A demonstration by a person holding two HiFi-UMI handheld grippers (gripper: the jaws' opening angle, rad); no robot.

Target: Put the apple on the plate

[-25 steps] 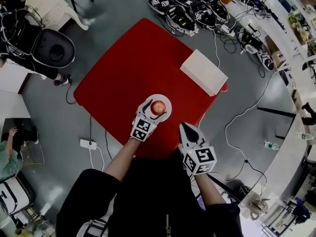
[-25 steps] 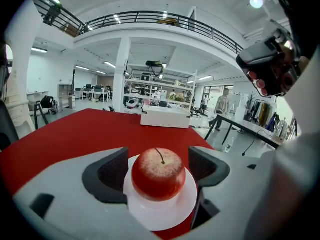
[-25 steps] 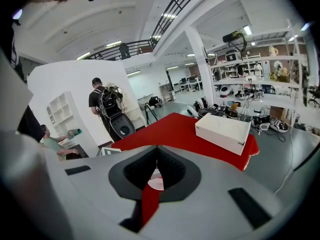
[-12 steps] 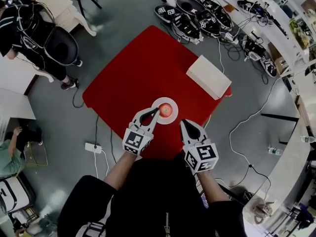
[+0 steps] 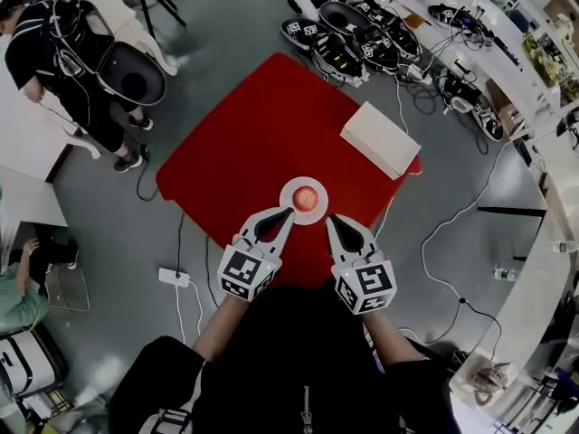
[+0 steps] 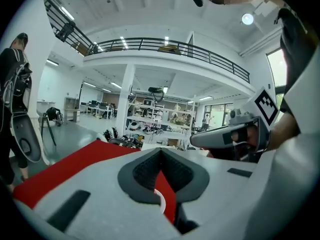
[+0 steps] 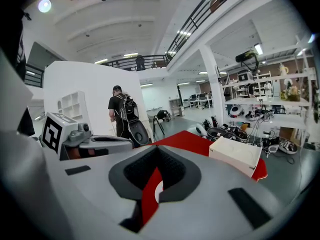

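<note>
Your task is already settled on the table: the round red apple (image 5: 308, 197) sits in the middle of the small white round plate (image 5: 287, 204), which lies near the front edge of the red square tabletop (image 5: 253, 125). A white rectangular box (image 5: 380, 139) lies well apart from it, at the table's far right corner.

Your left gripper (image 5: 289, 212) has just been closing its jaws, and the tips now meet with nothing between them. From the head view its tip lines up with the plate's near-left rim, with the apple just beyond it and slightly to the right, untouched. In the left gripper view (image 6: 161, 151), only red cloth and a sliver of white plate show through the hollow behind the closed tips.

Your right gripper (image 5: 330, 219) is likewise pressed together and empty – it points towards the plate's near-right side, just short of the rim. The apple lies ahead, between your two grippers. The right gripper view (image 7: 159, 150) shows the same strip of red and white below its tips.
</note>
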